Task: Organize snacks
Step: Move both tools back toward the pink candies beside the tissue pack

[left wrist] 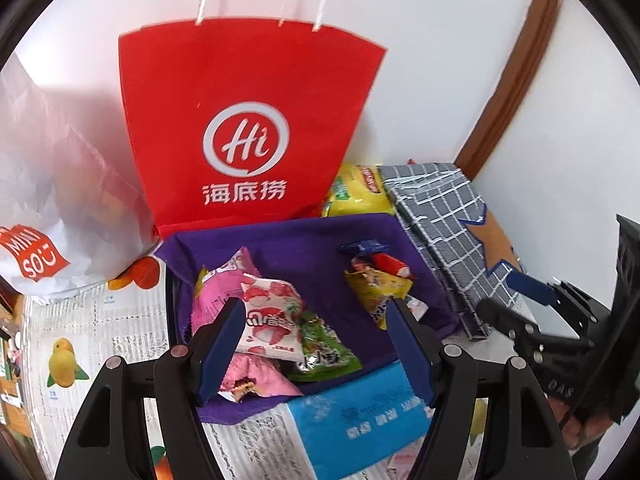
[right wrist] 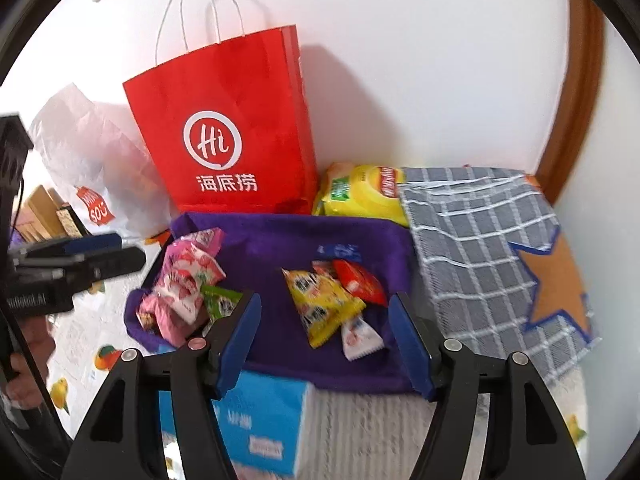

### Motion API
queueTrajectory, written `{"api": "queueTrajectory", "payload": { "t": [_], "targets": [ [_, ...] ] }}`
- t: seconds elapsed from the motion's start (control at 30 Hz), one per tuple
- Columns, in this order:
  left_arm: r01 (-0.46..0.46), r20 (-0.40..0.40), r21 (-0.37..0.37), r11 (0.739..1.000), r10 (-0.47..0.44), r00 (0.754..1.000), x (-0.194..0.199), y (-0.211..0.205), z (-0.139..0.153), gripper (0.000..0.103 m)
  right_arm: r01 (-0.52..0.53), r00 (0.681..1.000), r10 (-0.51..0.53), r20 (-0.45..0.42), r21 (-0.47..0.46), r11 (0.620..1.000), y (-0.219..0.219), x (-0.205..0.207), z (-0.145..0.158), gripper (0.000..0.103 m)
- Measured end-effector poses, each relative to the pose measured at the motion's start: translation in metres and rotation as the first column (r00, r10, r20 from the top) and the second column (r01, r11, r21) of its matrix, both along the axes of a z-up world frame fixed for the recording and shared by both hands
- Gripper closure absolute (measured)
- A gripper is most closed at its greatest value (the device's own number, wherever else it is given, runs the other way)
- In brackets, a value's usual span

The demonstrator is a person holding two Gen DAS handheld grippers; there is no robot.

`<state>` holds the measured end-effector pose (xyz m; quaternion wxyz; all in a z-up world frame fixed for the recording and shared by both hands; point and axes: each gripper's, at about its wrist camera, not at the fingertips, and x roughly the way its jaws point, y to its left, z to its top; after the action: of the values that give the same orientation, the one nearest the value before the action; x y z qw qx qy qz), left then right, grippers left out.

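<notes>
A purple cloth bin (left wrist: 304, 236) (right wrist: 280, 232) holds two heaps of snack packets. The left heap has pink packets (left wrist: 268, 320) (right wrist: 184, 292) and a green one (left wrist: 324, 348) (right wrist: 222, 300). The right heap has a yellow packet (left wrist: 380, 284) (right wrist: 324, 304), a red one (right wrist: 360, 280) and a small white one (right wrist: 360, 338). My left gripper (left wrist: 316, 352) is open and empty above the bin's near edge. My right gripper (right wrist: 328, 348) is open and empty, also above the near edge; it shows from the side in the left wrist view (left wrist: 516, 300).
A red paper bag (left wrist: 244, 128) (right wrist: 228, 132) stands behind the bin by the wall. A white Miniso bag (left wrist: 52, 208) (right wrist: 96, 168) lies left. A yellow packet (left wrist: 356, 192) (right wrist: 364, 192) and a grey checked bag (left wrist: 444, 224) (right wrist: 488, 248) sit right. A blue box (left wrist: 356, 416) (right wrist: 256, 416) lies in front.
</notes>
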<state>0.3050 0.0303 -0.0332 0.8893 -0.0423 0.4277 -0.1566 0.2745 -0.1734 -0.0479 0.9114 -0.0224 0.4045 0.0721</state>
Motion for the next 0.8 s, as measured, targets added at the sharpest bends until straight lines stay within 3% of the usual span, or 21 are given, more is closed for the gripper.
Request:
{"api": "queueTrajectory", "payload": {
  "t": [0.13, 0.3, 0.37, 0.43, 0.57, 0.67, 0.8],
  "targets": [
    [-0.004, 0.014, 0.033, 0.999, 0.003, 1.0, -0.013, -0.006, 0.012, 0.032, 0.003, 1.0, -0.003, -0.025, 0.016, 1.0, -0.005, -0.025, 0.008, 0.036],
    [-0.006, 0.003, 0.011, 1.0, 0.006, 1.0, -0.036, -0.002, 0.018, 0.032, 0.01, 0.999, -0.011, -0.034, -0.016, 1.0, -0.005, -0.055, 0.011, 0.036],
    [-0.001, 0.007, 0.023, 1.0, 0.0, 1.0, -0.048, -0.002, 0.019, 0.032, 0.011, 0.999, -0.012, -0.038, -0.033, 0.999, -0.003, -0.066, 0.008, 0.034],
    [0.002, 0.017, 0.039, 0.999, -0.003, 1.0, -0.06, -0.001, 0.02, 0.032, 0.021, 0.999, -0.022, -0.023, -0.057, 0.998, -0.001, -0.075, 0.006, 0.024],
    [0.001, 0.03, 0.055, 0.998, -0.002, 1.0, -0.081, 0.004, 0.018, 0.032, 0.039, 0.999, -0.039, 0.011, -0.057, 0.998, 0.0, -0.094, 0.003, 0.023],
    [-0.008, 0.021, 0.042, 0.999, 0.007, 1.0, -0.091, 0.01, 0.012, 0.032, 0.034, 0.999, -0.033, 0.026, -0.039, 0.999, 0.002, -0.103, 0.001, 0.014],
    [-0.035, -0.005, 0.049, 0.998, 0.035, 0.999, -0.098, 0.02, -0.001, 0.032, 0.016, 0.999, -0.015, 0.044, -0.024, 1.0, 0.007, -0.111, -0.009, 0.014]
  ]
}}
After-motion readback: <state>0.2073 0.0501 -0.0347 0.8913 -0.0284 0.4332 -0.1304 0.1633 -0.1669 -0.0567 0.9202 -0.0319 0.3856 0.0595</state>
